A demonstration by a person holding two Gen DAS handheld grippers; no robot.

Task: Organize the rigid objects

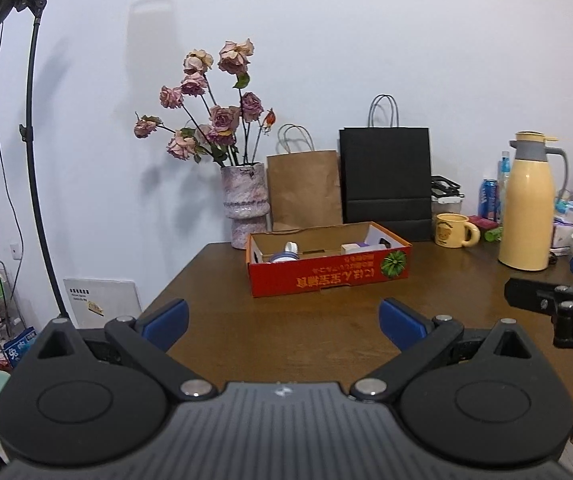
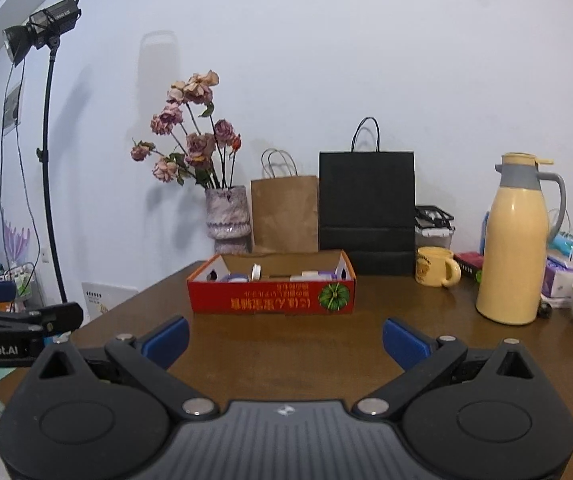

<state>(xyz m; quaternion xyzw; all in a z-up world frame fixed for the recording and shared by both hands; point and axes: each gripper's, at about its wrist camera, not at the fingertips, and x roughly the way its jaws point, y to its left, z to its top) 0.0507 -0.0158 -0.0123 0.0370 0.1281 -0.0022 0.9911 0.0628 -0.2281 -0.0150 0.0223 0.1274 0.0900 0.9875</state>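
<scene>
Both grippers level, spread, above table

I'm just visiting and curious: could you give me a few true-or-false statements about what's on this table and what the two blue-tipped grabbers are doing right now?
1. The red cardboard box has small items inside. True.
2. The left gripper is clamped on a yellow mug. False: its jaws are wide apart with nothing between them, and the yellow mug sits far back beside the black paper bag.
3. The vase of dried roses stands behind the box, near the wall. True.
4. The yellow thermos jug lies on its side. False: it stands upright.
5. The right gripper holds a bag. False: it is open and empty.
</scene>
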